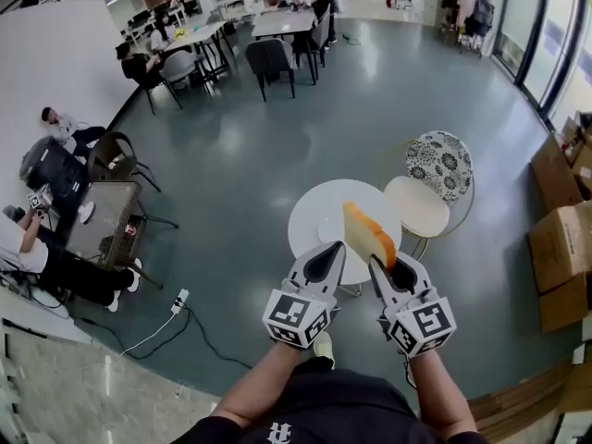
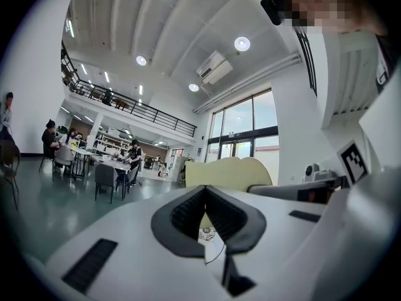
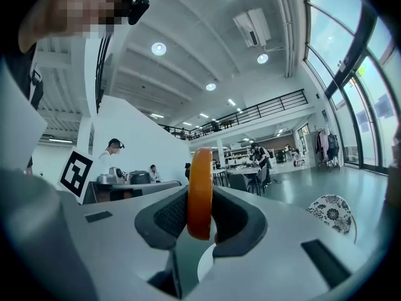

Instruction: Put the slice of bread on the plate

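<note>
Right fingers clamp bread, table ahead (teal floor).

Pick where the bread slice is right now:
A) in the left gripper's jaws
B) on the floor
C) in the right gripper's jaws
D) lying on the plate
C: the right gripper view shows the slice of bread standing edge-on, clamped between the jaws of the right gripper. The left gripper has its jaws together on nothing.

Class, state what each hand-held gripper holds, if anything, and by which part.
The right hand-held gripper clamps the orange-crusted slice of bread by its lower end, squeezed across its flat faces. The left hand-held gripper is shut on nothing.
</note>
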Available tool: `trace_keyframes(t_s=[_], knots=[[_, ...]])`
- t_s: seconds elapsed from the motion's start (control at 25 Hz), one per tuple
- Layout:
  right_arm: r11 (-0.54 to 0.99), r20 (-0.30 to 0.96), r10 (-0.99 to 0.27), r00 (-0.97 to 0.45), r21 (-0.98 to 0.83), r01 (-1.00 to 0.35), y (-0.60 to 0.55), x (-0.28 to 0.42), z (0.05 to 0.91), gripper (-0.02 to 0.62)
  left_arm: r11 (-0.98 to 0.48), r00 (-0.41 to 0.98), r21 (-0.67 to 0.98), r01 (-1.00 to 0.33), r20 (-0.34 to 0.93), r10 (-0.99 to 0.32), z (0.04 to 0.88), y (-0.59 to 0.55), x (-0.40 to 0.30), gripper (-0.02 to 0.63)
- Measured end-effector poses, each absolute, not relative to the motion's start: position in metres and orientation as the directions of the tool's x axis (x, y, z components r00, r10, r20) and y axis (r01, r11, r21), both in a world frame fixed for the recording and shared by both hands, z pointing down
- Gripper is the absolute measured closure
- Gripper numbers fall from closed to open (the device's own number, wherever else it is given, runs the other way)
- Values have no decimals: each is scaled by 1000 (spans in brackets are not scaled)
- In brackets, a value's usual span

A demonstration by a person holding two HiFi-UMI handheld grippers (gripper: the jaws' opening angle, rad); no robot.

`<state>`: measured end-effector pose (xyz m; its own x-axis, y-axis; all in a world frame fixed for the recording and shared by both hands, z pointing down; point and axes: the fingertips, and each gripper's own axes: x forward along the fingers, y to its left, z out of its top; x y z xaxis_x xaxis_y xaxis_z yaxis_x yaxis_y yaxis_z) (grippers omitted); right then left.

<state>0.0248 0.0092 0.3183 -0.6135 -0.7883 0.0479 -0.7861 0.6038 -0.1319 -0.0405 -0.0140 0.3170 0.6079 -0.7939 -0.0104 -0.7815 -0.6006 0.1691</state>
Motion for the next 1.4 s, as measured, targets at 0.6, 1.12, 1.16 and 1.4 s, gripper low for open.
trace_keyframes(t_s=[0.6,1.12,1.16,1.4], knots=[[555,70,-820,-567,-141,-820,-100,-15,330,500,-636,642,175,-752,-23,-766,326,-132,-81,600],[584,114,-784,-610,-195,-788,-177,-17,386,500,-598,605,182,-781,-23,-796,366,-209,-85,600],[586,120,-781,-613,-201,-785,-182,-16,394,500,-596,603,181,-782,-25,-798,372,-215,-83,600],[589,164,-763,-625,-223,-777,-211,-14,447,500,-595,601,190,-781,-31,-799,412,-246,-77,600]])
